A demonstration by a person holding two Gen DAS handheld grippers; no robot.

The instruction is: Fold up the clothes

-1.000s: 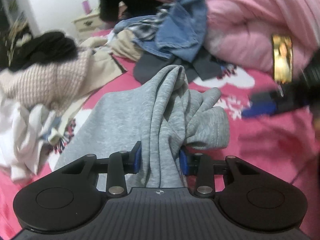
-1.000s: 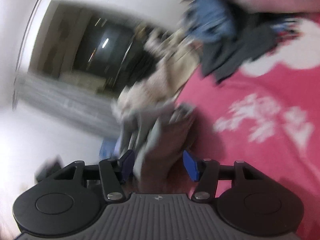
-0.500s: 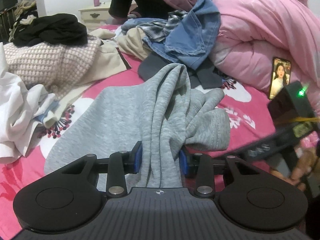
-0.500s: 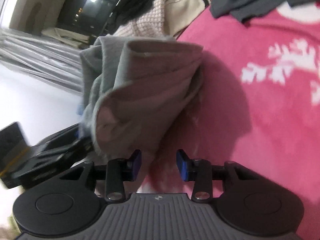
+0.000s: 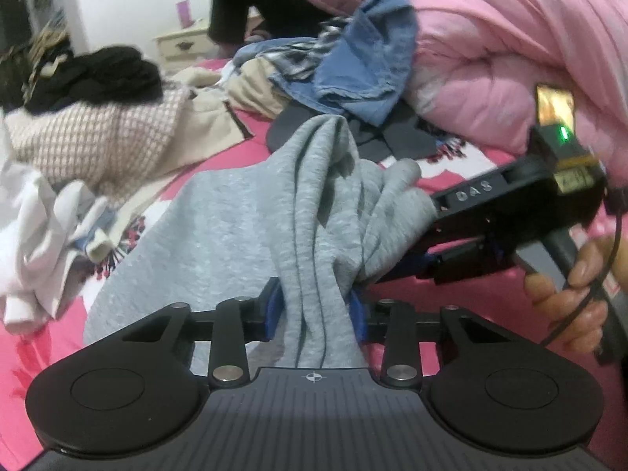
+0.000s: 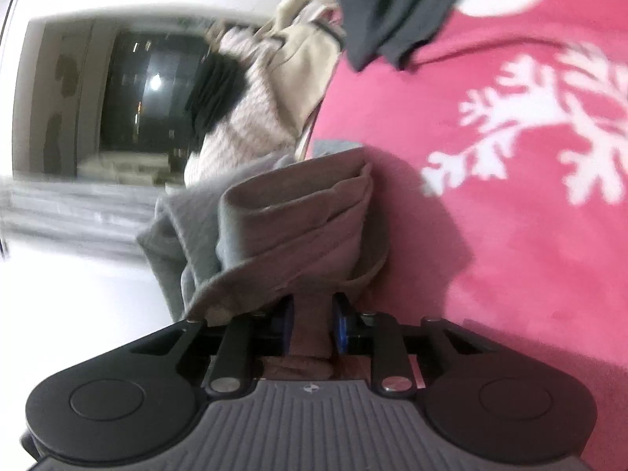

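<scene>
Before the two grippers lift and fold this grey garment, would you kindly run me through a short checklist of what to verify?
1. Left gripper grips the grey garment: ok, bunched cloth sits between its blue pads.
2. Right gripper has cloth: ok, a fold sits between its jaws, which are closing.
3. Right grip is firm: cannot tell.
4. Garment lies flat: not ok, its middle is gathered in ridges.
5. Space on the pink bedspread to the right: ok, bare cloth there.
6. White clothes clear of the garment: cannot tell, they lie close by its left edge.
</scene>
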